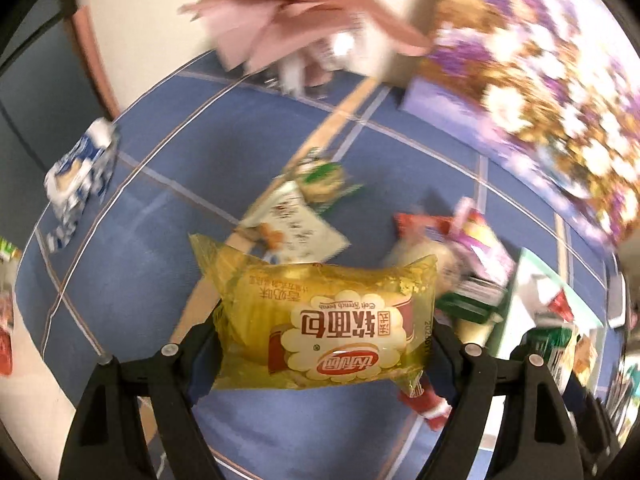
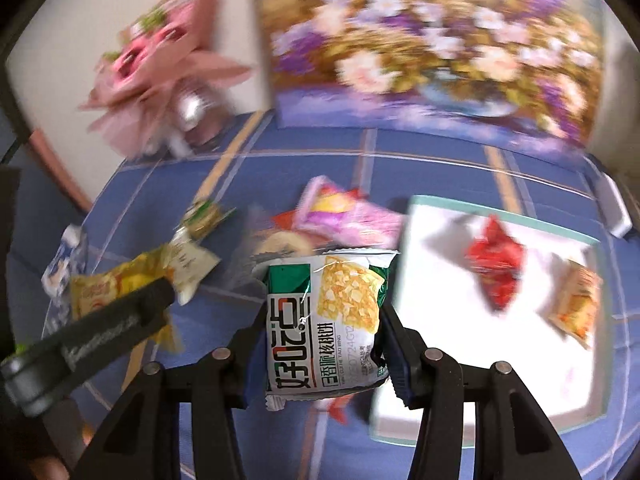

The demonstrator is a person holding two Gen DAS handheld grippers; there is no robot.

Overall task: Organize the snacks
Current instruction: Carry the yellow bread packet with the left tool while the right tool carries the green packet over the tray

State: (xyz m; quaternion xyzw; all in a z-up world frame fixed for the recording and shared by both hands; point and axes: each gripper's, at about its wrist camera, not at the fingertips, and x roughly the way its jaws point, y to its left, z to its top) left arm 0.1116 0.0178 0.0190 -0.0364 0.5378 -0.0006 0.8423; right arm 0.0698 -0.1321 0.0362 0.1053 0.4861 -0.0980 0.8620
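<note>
My left gripper (image 1: pixel 326 336) is shut on a yellow soft-bread packet (image 1: pixel 320 320) and holds it above the blue checked tablecloth (image 1: pixel 168 168). My right gripper (image 2: pixel 320 332) is shut on a green and white walnut-cookie packet (image 2: pixel 326 320), held above the cloth beside the left edge of a white tray (image 2: pixel 440 232). The left gripper (image 2: pixel 132 308) with its yellow packet (image 2: pixel 104 288) shows at the left of the right wrist view. A red packet (image 2: pixel 496 264) and an orange packet (image 2: pixel 576 304) lie in the tray.
Loose snacks lie on the cloth: a pink-purple packet (image 2: pixel 344 216), a white packet (image 1: pixel 292 220), a green-topped packet (image 1: pixel 324 180) and a blue and white packet (image 1: pixel 80 176). A pink bouquet (image 2: pixel 160 60) and a flower painting (image 2: pixel 432 40) stand at the back.
</note>
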